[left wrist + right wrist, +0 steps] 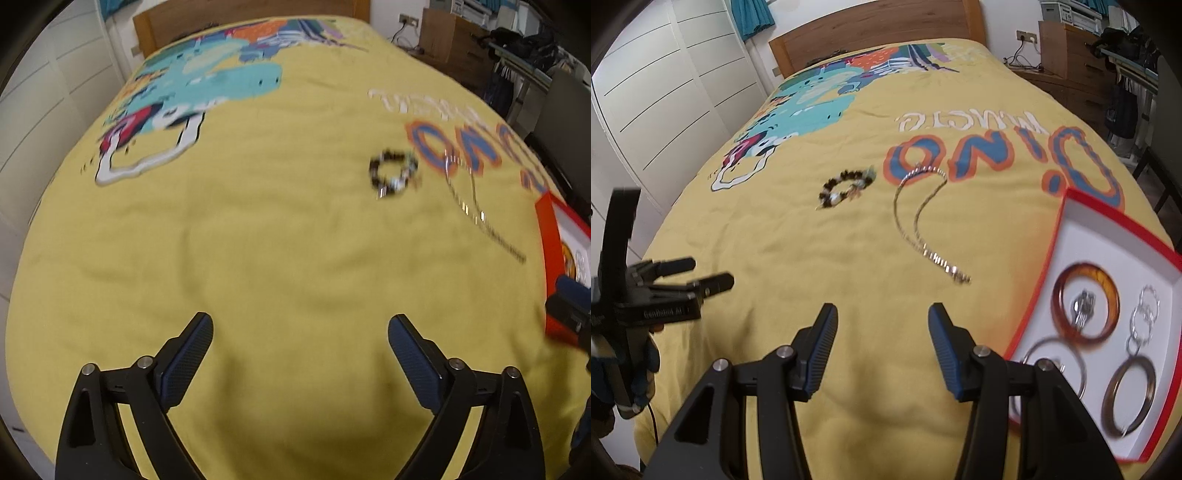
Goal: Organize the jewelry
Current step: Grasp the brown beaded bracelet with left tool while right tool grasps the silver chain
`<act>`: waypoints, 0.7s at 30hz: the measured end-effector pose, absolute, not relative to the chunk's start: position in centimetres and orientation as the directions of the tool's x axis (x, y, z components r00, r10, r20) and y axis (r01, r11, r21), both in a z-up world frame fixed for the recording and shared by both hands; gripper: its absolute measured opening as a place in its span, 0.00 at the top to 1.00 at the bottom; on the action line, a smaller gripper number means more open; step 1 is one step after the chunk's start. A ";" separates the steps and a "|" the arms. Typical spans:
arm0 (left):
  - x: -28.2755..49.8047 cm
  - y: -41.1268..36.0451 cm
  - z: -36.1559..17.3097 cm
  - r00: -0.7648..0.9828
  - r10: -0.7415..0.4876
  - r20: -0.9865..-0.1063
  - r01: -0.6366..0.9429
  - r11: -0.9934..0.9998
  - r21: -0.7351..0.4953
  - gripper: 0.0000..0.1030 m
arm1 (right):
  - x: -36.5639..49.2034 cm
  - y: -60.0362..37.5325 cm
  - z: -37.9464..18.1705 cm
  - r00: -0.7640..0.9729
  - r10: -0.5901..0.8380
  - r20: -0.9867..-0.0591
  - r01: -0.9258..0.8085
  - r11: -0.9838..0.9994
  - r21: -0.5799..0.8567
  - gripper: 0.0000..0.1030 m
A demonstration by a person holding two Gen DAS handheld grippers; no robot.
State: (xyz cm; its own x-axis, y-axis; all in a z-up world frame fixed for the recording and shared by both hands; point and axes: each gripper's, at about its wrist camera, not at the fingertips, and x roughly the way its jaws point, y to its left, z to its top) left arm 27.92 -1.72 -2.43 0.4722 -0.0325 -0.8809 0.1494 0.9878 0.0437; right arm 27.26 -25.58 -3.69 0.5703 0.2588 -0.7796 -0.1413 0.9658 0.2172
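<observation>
Jewelry: beaded bracelet [846, 188] & chain necklace [923, 218] lie apart on yellow bed cover [812, 258]; bangles, rings in red box [1067, 236] at right. Left gripper [300, 354] & right gripper [882, 336] jaws wide, empty.

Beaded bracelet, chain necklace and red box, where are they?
beaded bracelet [846, 188], right wrist view, on the dark beads of its loop.
chain necklace [918, 221], right wrist view, on one strand of the chain.
red box [1049, 258], right wrist view, on its red left rim.
</observation>
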 end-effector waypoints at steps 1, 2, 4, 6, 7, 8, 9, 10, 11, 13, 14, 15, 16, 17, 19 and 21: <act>28.5 -2.0 -2.3 0.475 -0.036 -0.879 0.154 0.987 0.043 0.07 | 27.6 -25.6 -3.6 0.573 0.257 -0.778 -0.140 0.966 0.215 0.52; 29.3 -2.3 -2.3 0.477 -0.041 -0.878 0.162 0.986 0.042 0.07 | 28.1 -25.7 -3.6 0.574 0.254 -0.778 -0.139 0.967 0.212 0.52; 30.5 -3.1 -2.2 0.482 -0.053 -0.874 0.185 0.982 0.042 0.07 | 29.1 -25.6 -3.7 0.571 0.238 -0.785 -0.134 0.971 0.197 0.52; 32.0 -3.9 -2.2 0.484 -0.074 -0.872 0.216 0.976 0.037 0.07 | 30.0 -25.6 -3.8 0.568 0.236 -0.788 -0.130 0.972 0.197 0.52; 32.5 -4.2 -2.2 0.484 -0.085 -0.871 0.227 0.973 0.032 0.07 | 30.4 -25.5 -3.7 0.569 0.237 -0.787 -0.130 0.971 0.199 0.52; 33.1 -4.5 -2.3 0.483 -0.098 -0.870 0.238 0.971 0.023 0.07 | 31.0 -25.4 -3.7 0.571 0.236 -0.786 -0.131 0.972 0.196 0.52; 33.9 -4.8 -2.4 0.484 -0.119 -0.867 0.249 0.968 0.007 0.07 | 31.3 -25.3 -3.6 0.571 0.235 -0.786 -0.133 0.972 0.194 0.52; 34.4 -5.0 -2.5 0.484 -0.133 -0.865 0.257 0.966 -0.005 0.07 | 32.0 -25.1 -3.7 0.569 0.235 -0.788 -0.135 0.972 0.192 0.52; 34.9 -5.2 -2.7 0.482 -0.145 -0.864 0.263 0.965 -0.016 0.07 | 32.4 -25.0 -3.7 0.566 0.234 -0.790 -0.134 0.972 0.192 0.52; 36.2 -5.8 -3.1 0.477 -0.168 -0.862 0.280 0.959 -0.032 0.07 | 33.4 -24.9 -4.1 0.556 0.232 -0.798 -0.129 0.973 0.192 0.52; 36.9 -6.1 -3.4 0.472 -0.179 -0.863 0.293 0.955 -0.038 0.07 | 34.1 -24.8 -4.4 0.548 0.228 -0.805 -0.128 0.974 0.189 0.52; 37.4 -6.5 -3.7 0.467 -0.186 -0.865 0.305 0.951 -0.040 0.07 | 34.7 -24.7 -4.8 0.538 0.220 -0.814 -0.125 0.976 0.181 0.52; 37.9 -6.9 -4.0 0.460 -0.195 -0.866 0.319 0.947 -0.044 0.07 | 35.2 -24.6 -5.1 0.529 0.213 -0.822 -0.123 0.977 0.174 0.52; 38.3 -7.2 -4.3 0.452 -0.206 -0.868 0.333 0.942 -0.051 0.07 | 35.8 -24.6 -5.5 0.516 0.205 -0.832 -0.118 0.979 0.168 0.52; 39.2 -8.0 -5.0 0.439 -0.223 -0.870 0.357 0.932 -0.059 0.07 | 36.7 -24.8 -6.4 0.497 0.207 -0.843 -0.107 0.978 0.177 0.52; 40.0 -8.7 -5.7 0.429 -0.233 -0.873 0.371 0.926 -0.065 0.07 | 37.5 -24.9 -7.1 0.481 0.206 -0.852 -0.098 0.979 0.181 0.52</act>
State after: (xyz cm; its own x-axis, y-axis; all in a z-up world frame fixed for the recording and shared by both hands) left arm 40.05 -8.69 -5.67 0.4288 -0.2333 -0.8727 0.3714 0.9262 -0.0652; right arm 37.54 -24.92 -7.08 0.4814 0.2055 -0.8521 -0.0979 0.9786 0.1807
